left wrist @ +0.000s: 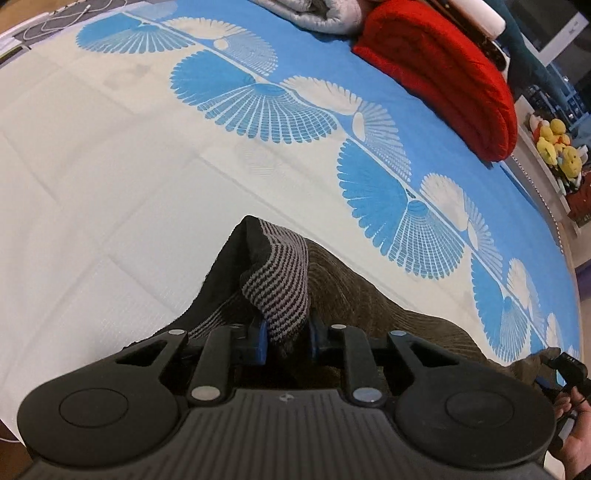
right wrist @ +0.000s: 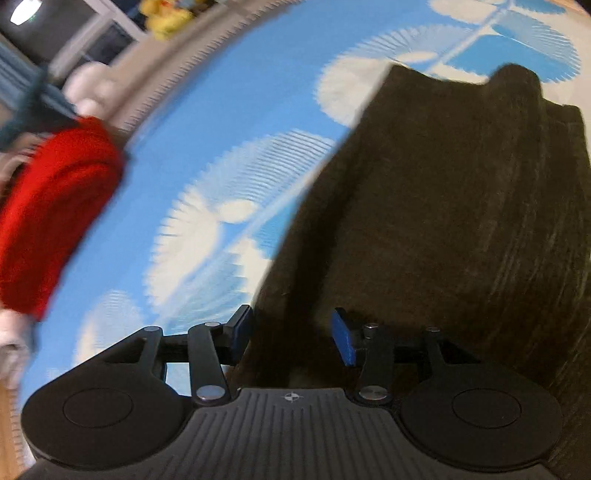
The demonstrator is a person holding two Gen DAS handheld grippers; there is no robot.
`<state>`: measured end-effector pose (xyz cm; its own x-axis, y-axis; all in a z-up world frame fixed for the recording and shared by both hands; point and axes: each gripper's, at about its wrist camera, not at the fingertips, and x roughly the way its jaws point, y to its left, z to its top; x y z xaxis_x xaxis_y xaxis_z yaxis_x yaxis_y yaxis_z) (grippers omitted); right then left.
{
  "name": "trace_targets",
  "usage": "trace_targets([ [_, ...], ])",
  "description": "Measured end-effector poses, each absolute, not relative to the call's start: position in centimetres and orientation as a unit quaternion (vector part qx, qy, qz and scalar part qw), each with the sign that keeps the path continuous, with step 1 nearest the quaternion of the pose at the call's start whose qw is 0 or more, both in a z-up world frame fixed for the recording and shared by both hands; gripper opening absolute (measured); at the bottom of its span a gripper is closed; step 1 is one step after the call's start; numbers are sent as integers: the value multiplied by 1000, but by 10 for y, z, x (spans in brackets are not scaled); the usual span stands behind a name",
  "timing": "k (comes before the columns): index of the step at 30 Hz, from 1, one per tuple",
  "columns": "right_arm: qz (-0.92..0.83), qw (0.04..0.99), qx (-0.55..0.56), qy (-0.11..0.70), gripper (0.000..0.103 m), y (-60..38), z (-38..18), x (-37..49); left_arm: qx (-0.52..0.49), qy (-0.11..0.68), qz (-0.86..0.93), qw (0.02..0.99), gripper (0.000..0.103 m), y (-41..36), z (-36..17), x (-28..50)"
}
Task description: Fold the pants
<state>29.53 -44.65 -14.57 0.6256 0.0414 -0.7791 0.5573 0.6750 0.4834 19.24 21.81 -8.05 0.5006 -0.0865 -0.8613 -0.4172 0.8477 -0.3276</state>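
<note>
Dark brown corduroy pants [left wrist: 354,291] lie on a white and blue bed sheet [left wrist: 110,155]. They have a grey-and-black striped ribbed band [left wrist: 284,280], which rises in a peak. My left gripper [left wrist: 287,336] is shut on that band, with its blue pads [left wrist: 260,338] pressing it from both sides. In the blurred right wrist view the pants [right wrist: 461,206] spread across the right half. My right gripper [right wrist: 291,336] stands open over their left edge, with dark cloth under the gap and its pads [right wrist: 343,341] apart from it. The right gripper [left wrist: 565,369] also shows at the lower right of the left wrist view, held by a hand [left wrist: 576,439].
A folded red blanket [left wrist: 443,74] [right wrist: 51,206] and a grey quilt [left wrist: 317,14] lie at the far side of the bed. Yellow plush toys [left wrist: 554,144] sit on a shelf beyond the bed's edge. Cables [left wrist: 55,22] lie at the far left corner.
</note>
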Motion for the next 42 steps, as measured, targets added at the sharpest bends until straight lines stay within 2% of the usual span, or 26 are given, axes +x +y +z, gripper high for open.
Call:
trace_targets([
  [1,-156,822,370,404,45,-448,-149,297,-259,490,101,826,23,219,-80,192],
  [3,-152,828,365,399,11,-451,-147,299,-260,489,103,826,22,220,-79,193],
  [4,-147,833,360,393,3,-453,-142,300,-260,488,102,827,22,220,-78,193],
  [11,-110,871,381,290,2,-474,-55,250,-269,453,79,847,20,226,-57,182],
  [15,-115,891,383,212,2,-484,6,149,-286,415,55,862,20,236,-39,153],
  [18,-134,906,350,197,2,-472,9,58,-292,419,53,858,20,245,-37,130],
  [20,-162,892,350,237,4,-468,-19,14,-268,457,57,846,21,249,-44,122],
  [23,-184,797,370,441,8,-485,-99,-9,-245,544,65,800,24,253,-73,125],
  [24,-187,769,381,478,8,-493,-117,-13,-244,565,68,785,26,255,-81,127],
  [26,-206,780,376,456,8,-512,-114,-26,-236,579,81,776,27,259,-89,128],
  [28,-215,830,325,400,10,-528,-85,-28,-255,570,79,777,30,265,-88,126],
  [30,-199,863,292,361,26,-539,-66,-21,-273,563,75,777,46,266,-87,126],
  [31,-180,876,277,352,42,-545,-60,-13,-275,561,72,777,49,265,-87,127],
  [32,-167,886,256,349,52,-547,-56,-4,-274,563,71,776,53,264,-88,129],
  [37,-157,901,180,361,53,-534,-77,42,-262,574,75,772,55,257,-93,137],
  [39,-147,892,148,401,52,-515,-89,66,-261,576,77,771,56,255,-95,140],
  [42,-136,900,63,410,53,-491,-101,97,-255,583,81,767,57,252,-100,144],
])
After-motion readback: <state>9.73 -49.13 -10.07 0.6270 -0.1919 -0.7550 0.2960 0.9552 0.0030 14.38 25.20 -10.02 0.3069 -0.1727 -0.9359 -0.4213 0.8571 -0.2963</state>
